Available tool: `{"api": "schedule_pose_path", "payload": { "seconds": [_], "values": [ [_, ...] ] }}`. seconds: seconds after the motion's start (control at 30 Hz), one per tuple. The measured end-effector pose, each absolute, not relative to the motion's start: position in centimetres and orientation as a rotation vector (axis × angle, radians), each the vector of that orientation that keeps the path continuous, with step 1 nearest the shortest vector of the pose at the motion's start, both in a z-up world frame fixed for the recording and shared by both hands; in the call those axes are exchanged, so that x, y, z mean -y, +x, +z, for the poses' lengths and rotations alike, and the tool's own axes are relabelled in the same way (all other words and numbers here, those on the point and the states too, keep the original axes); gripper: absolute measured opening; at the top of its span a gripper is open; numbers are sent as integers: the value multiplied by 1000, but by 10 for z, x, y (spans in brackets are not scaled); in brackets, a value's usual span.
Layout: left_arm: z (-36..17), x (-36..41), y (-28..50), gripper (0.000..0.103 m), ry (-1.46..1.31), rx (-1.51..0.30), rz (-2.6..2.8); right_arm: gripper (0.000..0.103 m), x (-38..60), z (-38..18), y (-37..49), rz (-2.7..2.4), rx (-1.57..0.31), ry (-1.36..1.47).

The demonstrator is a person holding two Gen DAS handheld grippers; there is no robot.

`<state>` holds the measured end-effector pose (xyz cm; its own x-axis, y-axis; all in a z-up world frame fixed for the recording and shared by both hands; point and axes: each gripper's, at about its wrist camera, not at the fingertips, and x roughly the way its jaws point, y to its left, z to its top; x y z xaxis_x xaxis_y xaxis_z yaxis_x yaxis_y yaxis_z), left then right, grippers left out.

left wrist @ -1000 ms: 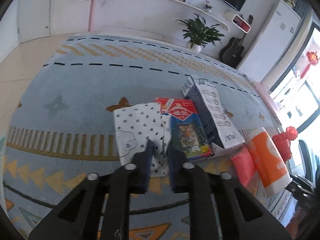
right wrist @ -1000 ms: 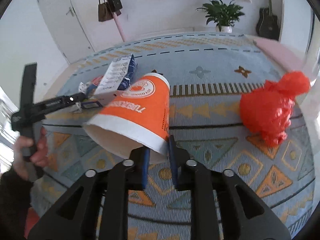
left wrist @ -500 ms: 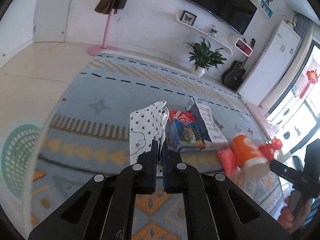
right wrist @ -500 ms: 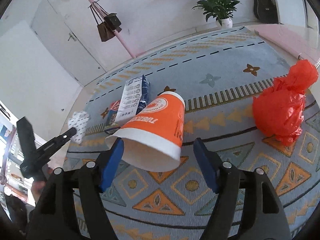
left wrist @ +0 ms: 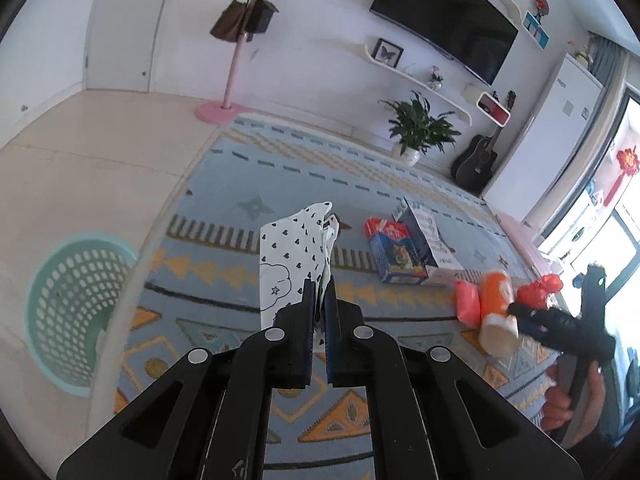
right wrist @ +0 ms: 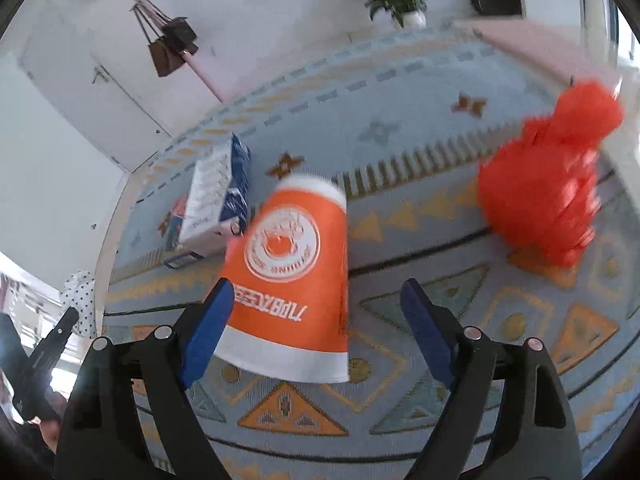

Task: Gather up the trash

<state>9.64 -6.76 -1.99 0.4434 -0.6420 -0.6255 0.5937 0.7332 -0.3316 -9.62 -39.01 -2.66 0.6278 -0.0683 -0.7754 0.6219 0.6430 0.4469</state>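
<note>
My left gripper (left wrist: 319,292) is shut on a white paper bag with black dots (left wrist: 292,256) and holds it up above the rug. A teal mesh basket (left wrist: 76,300) stands on the floor to the left. My right gripper (right wrist: 316,304) is open, its fingers either side of an orange paper cup (right wrist: 292,276) that lies on the rug, mouth toward me. The cup (left wrist: 496,308) also shows in the left wrist view, with the right gripper (left wrist: 560,328) beside it.
A blue and white carton (left wrist: 430,240) and a red and blue box (left wrist: 394,248) lie on the patterned rug (left wrist: 248,184). A red plastic bag (right wrist: 548,184) sits right of the cup. A pink coat stand (left wrist: 228,84), a plant (left wrist: 416,132) and a guitar (left wrist: 476,164) line the far wall.
My left gripper has lifted the dotted bag off the rug and drawn back, bringing the basket into view. My right gripper has opened and let go of the cup's rim.
</note>
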Motion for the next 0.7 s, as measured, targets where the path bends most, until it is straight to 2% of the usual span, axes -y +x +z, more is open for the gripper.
{"api": "schedule_pose_path", "payload": {
  "seconds": [0.2, 0.37, 0.43, 0.7],
  "values": [
    [-12, 66, 92, 2, -67, -771, -780, 79, 379, -39, -83, -499, -796, 782],
    [-10, 66, 94, 2, -71, -765, -780, 64, 370, -34, -73, -505, -804, 744],
    [-9, 66, 93, 2, -71, -759, -779, 52, 359, -22, -73, -526, -810, 643],
    [-7, 63, 92, 2, -77, -745, -783, 50, 296, 18, -67, -400, -855, 233]
  ]
}}
